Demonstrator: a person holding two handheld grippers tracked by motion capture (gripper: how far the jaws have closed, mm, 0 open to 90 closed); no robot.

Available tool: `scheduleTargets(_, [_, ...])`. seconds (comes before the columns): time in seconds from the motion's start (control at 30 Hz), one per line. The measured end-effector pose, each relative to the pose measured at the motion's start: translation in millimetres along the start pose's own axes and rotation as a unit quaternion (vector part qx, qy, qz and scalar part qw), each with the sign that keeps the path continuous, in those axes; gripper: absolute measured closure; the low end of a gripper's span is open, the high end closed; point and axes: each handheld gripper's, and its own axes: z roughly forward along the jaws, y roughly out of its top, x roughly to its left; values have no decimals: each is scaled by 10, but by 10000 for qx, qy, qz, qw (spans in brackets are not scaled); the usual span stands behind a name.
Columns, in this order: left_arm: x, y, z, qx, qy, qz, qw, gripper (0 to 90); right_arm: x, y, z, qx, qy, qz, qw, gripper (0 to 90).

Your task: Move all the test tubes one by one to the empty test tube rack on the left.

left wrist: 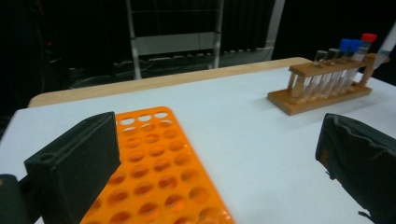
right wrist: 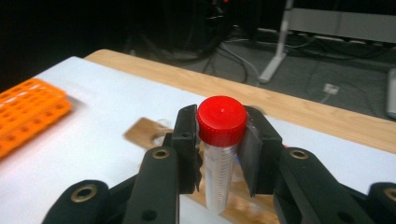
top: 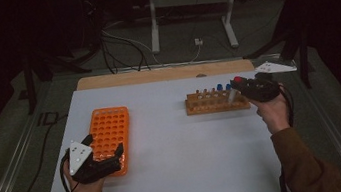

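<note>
My right gripper [right wrist: 219, 140] is shut on a clear tube with a red cap [right wrist: 221, 120], its pads pressing just under the cap. In the high view this gripper [top: 240, 86] holds the tube [top: 232, 96] tilted over the right end of the wooden rack [top: 215, 104]. That rack [left wrist: 322, 95] carries several clear tubes, two of them with blue caps [left wrist: 350, 45] and one with a red cap [left wrist: 369, 37]. My left gripper [top: 111, 157] stands open at the near end of the orange rack [top: 109, 132], with nothing between its jaws [left wrist: 217, 163].
The white table top [top: 175, 146] ends in a wooden strip [top: 155, 74] at the far edge. Behind it on the floor are a metal stand [top: 190, 2] and cables [top: 121, 47]. The orange rack [left wrist: 154, 163] has several empty holes.
</note>
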Motion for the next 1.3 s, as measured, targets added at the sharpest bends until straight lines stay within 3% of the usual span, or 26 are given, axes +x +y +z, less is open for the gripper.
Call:
scheduleTargets(0.17, [-89,79,124,9,-142,9,9999,4,120,-6,44,29,238,-19,9997,700])
scheduleTargets(0.27, [-144,124,208,21,-267,11,9996,4,264,-5,95,64,431,-122,9990,699])
scheduleTargets(0.47, [-322,252,450,57,-557,154,9983,4,474,15,179,76,741,-199,9970,699])
scheduleTargets(0.77, [-568,356,720,100,-804,294,9963,4,722,-28,317,184,1117,-248,9933,698])
scheduleTargets(0.93, [-789,387,902,228,-1036,402,9935,20,926,-58,393,233,1358,-342,9899,698])
scheduleTargets(1.2, [-982,395,1070,385,-1381,500,9884,85,1167,-90,461,314,1645,-478,9847,698])
scheduleTargets(1.3, [-1058,383,1116,423,-1490,557,9864,167,1226,-106,485,348,1745,-449,9830,697])
